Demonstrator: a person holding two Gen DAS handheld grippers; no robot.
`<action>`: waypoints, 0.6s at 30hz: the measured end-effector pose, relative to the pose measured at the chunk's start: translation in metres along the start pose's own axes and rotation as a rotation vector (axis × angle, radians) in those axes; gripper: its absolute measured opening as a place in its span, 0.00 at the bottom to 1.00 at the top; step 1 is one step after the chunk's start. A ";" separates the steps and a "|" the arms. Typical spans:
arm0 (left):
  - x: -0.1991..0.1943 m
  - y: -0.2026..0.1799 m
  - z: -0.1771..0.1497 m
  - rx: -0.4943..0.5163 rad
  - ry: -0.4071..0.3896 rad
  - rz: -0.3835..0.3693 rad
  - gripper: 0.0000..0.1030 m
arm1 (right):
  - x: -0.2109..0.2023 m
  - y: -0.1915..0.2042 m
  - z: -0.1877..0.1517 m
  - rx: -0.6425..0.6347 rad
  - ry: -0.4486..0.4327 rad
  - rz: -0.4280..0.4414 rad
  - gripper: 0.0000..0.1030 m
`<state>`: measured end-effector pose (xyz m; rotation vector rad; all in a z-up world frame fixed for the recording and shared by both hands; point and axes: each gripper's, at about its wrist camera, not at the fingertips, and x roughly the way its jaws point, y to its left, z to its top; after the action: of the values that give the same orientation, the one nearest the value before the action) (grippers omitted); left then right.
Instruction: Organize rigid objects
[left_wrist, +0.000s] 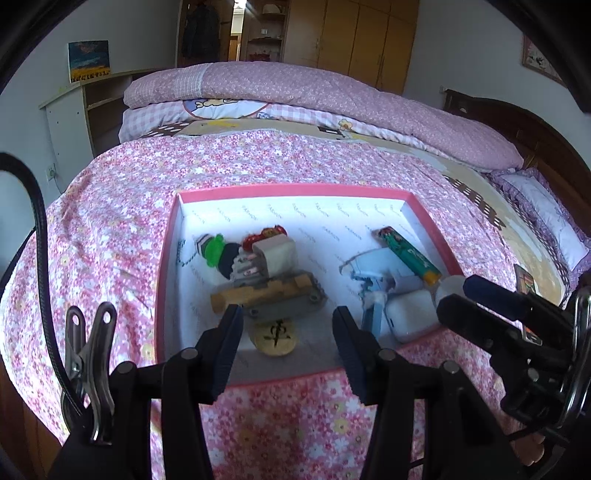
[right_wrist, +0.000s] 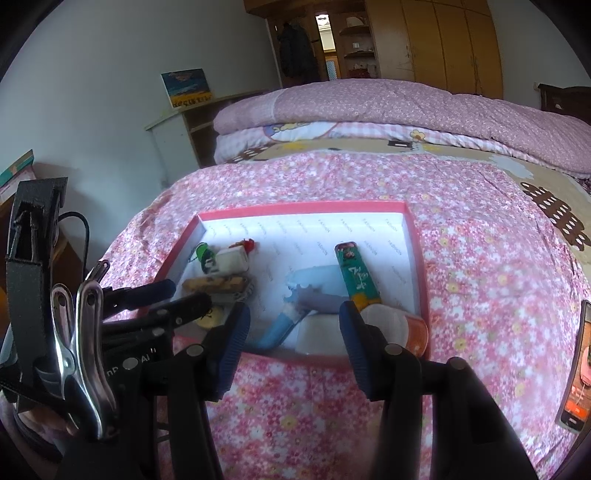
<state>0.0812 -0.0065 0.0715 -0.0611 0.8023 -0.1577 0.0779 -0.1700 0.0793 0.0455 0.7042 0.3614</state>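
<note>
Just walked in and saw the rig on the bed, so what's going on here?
A person holds a tool in each hand over a pink-rimmed box lying on the flowered bedspread. Small things already lie in the box: a green tube, a white case, a round wooden game piece and toys. The left tool and right tool are both open and hold nothing.

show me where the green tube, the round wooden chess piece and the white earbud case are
green tube (right_wrist: 357, 276), right wrist view, middle of its green body
round wooden chess piece (left_wrist: 276, 335), left wrist view, its marked top face
white earbud case (left_wrist: 410, 312), left wrist view, top of its lid
</note>
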 end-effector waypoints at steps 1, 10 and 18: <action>-0.002 -0.001 -0.003 -0.001 0.001 -0.001 0.52 | -0.002 0.001 -0.002 0.001 0.000 0.000 0.50; -0.013 -0.007 -0.020 0.002 0.013 -0.022 0.52 | -0.014 0.004 -0.017 0.010 0.010 0.002 0.50; -0.015 -0.009 -0.037 -0.012 0.040 -0.028 0.52 | -0.019 0.000 -0.036 0.025 0.040 -0.011 0.50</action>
<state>0.0435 -0.0123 0.0579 -0.0812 0.8427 -0.1814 0.0418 -0.1795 0.0637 0.0583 0.7486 0.3440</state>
